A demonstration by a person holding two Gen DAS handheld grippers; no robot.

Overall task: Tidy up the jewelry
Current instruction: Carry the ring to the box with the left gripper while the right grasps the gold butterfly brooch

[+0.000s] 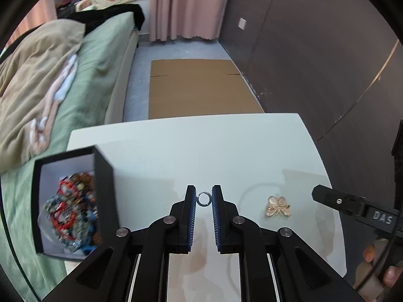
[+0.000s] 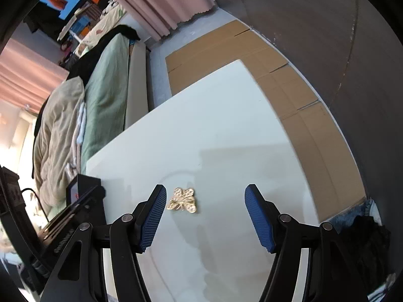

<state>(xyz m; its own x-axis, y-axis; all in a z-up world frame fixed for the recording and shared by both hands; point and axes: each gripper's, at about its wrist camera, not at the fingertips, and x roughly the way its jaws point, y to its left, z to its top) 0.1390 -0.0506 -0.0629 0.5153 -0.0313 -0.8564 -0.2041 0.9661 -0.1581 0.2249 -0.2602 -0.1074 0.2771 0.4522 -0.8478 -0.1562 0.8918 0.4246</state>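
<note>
My left gripper (image 1: 204, 198) is shut on a small silver ring (image 1: 203, 199), held upright between the blue pads above the white table (image 1: 201, 146). A black box (image 1: 68, 201) with a pile of colourful jewelry inside stands at the table's left edge, to the left of this gripper. A gold butterfly brooch (image 1: 278, 206) lies on the table to the right; it also shows in the right wrist view (image 2: 183, 199). My right gripper (image 2: 205, 196) is open and empty, its left pad (image 2: 153, 216) just beside the brooch.
A bed (image 1: 63, 95) with green sheet and beige duvet runs along the left of the table. Flat cardboard (image 1: 201, 88) lies on the floor beyond the table. A dark wall (image 1: 327, 63) stands to the right. The right gripper's body (image 1: 352, 206) shows at the left view's right edge.
</note>
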